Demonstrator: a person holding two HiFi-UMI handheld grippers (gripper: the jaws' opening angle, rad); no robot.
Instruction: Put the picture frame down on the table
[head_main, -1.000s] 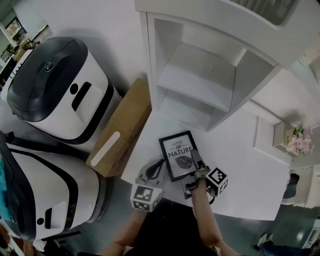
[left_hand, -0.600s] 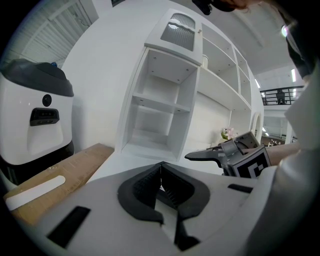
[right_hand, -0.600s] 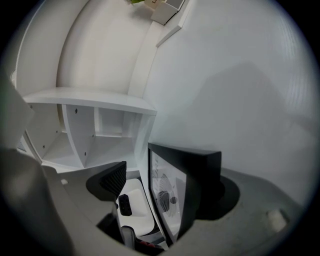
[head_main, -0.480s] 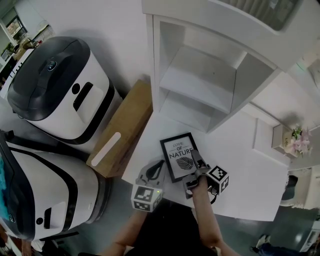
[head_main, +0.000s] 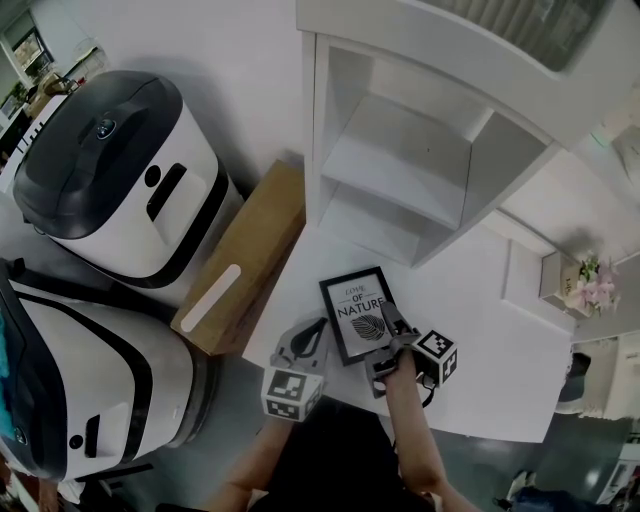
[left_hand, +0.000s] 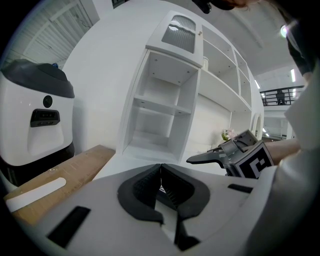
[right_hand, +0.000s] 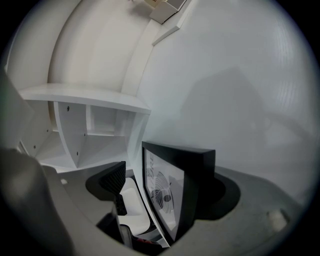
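A black picture frame (right_hand: 172, 200) with a leaf print is seen edge-on between the jaws of the right gripper (right_hand: 160, 187). A narrow gap is left between its glass and the ribbed pad (right_hand: 116, 182) on the left. A white shelf unit (right_hand: 85, 135) is seen behind.

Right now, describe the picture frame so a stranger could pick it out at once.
Find the white shelf unit standing on the white table. Just before it the picture frame lies flat between the left gripper and the right gripper. It alone has a black border, with a leaf drawn under the words LOVE OF NATURE.
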